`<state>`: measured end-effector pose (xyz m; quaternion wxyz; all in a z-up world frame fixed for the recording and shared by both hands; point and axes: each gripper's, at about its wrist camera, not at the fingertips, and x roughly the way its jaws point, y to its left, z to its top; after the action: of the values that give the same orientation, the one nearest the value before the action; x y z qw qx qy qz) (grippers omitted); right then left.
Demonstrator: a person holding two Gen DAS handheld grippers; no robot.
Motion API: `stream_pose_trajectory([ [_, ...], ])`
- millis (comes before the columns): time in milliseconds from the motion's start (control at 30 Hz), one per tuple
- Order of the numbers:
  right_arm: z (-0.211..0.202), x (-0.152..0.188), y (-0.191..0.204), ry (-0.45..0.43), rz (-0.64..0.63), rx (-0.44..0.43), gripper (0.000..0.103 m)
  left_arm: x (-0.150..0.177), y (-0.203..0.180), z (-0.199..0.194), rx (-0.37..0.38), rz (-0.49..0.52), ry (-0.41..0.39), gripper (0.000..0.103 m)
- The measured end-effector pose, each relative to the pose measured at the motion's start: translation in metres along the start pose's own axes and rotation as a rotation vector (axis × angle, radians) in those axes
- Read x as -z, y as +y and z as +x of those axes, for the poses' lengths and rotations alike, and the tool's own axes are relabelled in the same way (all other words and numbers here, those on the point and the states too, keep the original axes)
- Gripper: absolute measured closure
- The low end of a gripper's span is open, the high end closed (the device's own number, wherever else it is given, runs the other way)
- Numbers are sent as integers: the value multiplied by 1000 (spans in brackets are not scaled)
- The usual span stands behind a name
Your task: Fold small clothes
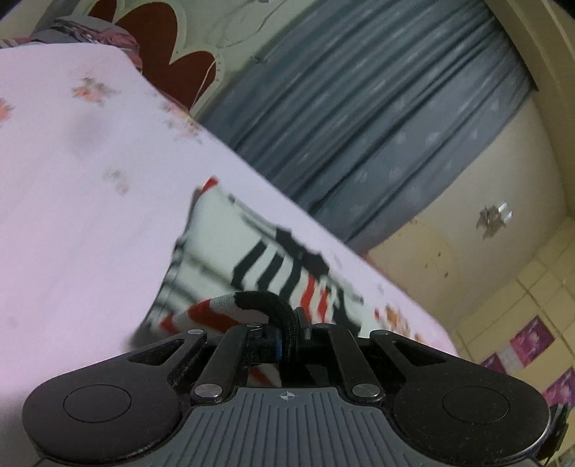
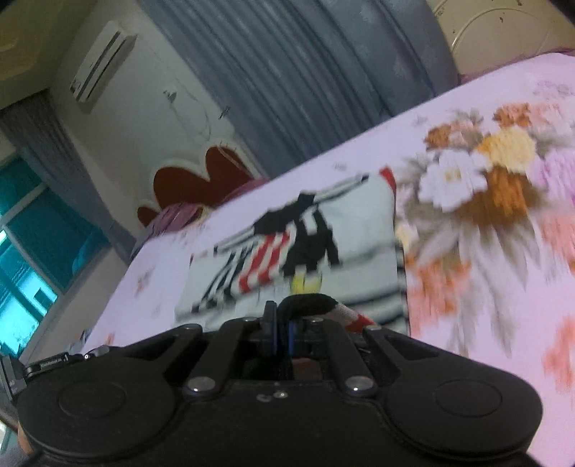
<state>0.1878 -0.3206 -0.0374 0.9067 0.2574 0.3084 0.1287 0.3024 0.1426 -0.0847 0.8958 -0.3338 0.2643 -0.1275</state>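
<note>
**Both grippers pinch the hem of a small printed garment on the bed**

Here, the largest thing is the bed (image 1: pixel 72 186), covered with a pale pink flowered sheet. Only the right wrist view shows its big printed bouquet (image 2: pixel 478 179), and only that view shows the air conditioner (image 2: pixel 100 61) on the wall and the teal window (image 2: pixel 25 230). The left wrist view alone shows the tiled floor (image 1: pixel 521 287) and purple patches low on the right. Both views show the grey-blue curtain (image 1: pixel 377 107) and the red scalloped headboard (image 1: pixel 161 32).

The small garment (image 1: pixel 230 251) lies spread on the sheet, white with thin grey stripes and a black, red and white print in the middle. Its near edge, with a black and red trim, is lifted off the sheet.

The left gripper (image 1: pixel 287 323) is clamped on this trim, and the right gripper (image 2: pixel 284 323) is clamped on it too.

A small white label on the right gripper's side is too blurred to read.
</note>
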Motion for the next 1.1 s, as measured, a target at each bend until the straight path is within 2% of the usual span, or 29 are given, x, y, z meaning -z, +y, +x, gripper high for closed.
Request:
stream_pose_trajectory([
  [200, 59, -67, -5, -6, 8, 36, 97, -59, -17, 83, -6, 22, 4, 98],
  [367, 124, -109, -35, 10, 94, 55, 97, -96, -16, 158, -46, 46, 71, 98],
  [567, 201, -133, -70, 75, 173, 92, 97, -113, 5, 237, -116, 40, 173, 98],
  [667, 232, -133, -86, 124, 209, 111, 97, -115, 18, 265, -118, 18, 224, 98],
  [700, 239, -133, -91, 138, 227, 103, 95, -115, 21, 271, -103, 10, 233, 98],
  [767, 249, -133, -99, 137, 259, 59, 80, -116, 28, 280, -40, -23, 217, 98],
  [833, 257, -133, -104, 107, 278, 54, 71, -116, 33, 290, -3, -47, 216, 95],
  [867, 260, -134, -106, 95, 283, 64, 63, -116, 33, 294, 6, -46, 208, 91],
  [900, 263, -135, -107, 77, 283, 74, 58, -116, 33, 296, 14, -43, 187, 72],
  [933, 264, -136, -106, 50, 277, 80, 47, -117, 32, 296, 16, -45, 154, 46],
  [967, 263, -137, -105, 25, 272, 87, 38, -119, 33, 297, 18, -49, 119, 35],
  [1000, 263, -138, -104, 5, 269, 95, 37, -120, 31, 295, 22, -48, 91, 26],
  [1100, 259, -142, -99, -11, 241, 99, 42, -126, 26, 294, -2, 8, 99, 26],
])
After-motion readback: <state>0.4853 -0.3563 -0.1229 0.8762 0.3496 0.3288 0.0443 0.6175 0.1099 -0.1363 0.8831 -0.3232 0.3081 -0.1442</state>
